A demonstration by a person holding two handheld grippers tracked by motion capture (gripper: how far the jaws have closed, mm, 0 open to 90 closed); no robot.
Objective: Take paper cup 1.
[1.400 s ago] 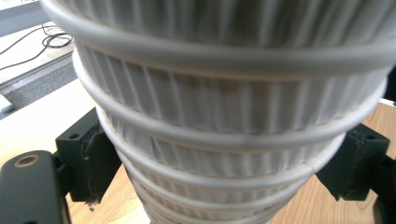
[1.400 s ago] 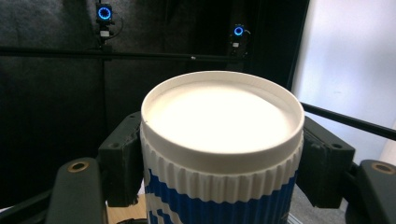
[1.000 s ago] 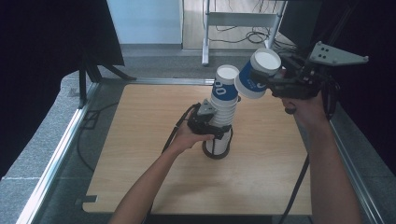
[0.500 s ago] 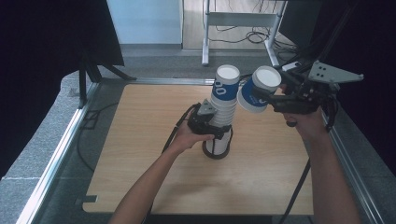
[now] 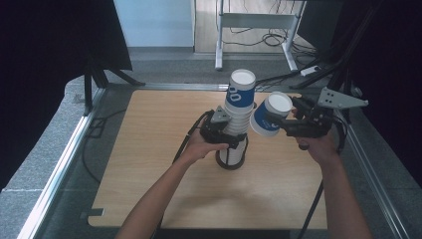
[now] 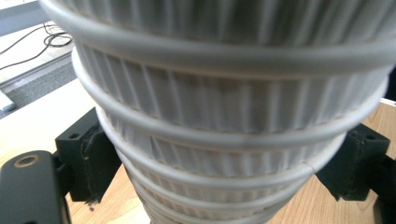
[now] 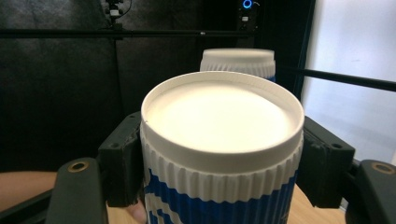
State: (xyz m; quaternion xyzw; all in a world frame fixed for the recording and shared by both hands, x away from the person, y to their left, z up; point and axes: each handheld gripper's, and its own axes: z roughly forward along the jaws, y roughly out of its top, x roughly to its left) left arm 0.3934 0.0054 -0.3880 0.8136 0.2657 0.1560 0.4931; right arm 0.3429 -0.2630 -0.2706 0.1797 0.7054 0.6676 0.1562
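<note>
A: High view first, what's around?

B: A wooden table [image 5: 149, 164] at centre frame; a metal stand [image 5: 259, 30] at the top. The stack of cups [image 5: 237, 117] stands mid-frame, clamped low by the left gripper [image 5: 222, 130]. The right gripper [image 5: 291, 127], just right of it, has dropped since earlier, clamping a single cup [image 5: 268, 115], upturned and tilted.

A: Left gripper view?

B: The stack's ribbed rims sit between both jaws.

A: Right gripper view?

B: Jaws squeeze the single cup at centre, the stack's top behind.

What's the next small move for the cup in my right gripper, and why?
Probably set it down on the bare table. The right gripper holds one upside-down cup apart from the stack of cups, which the left gripper clamps.
</note>
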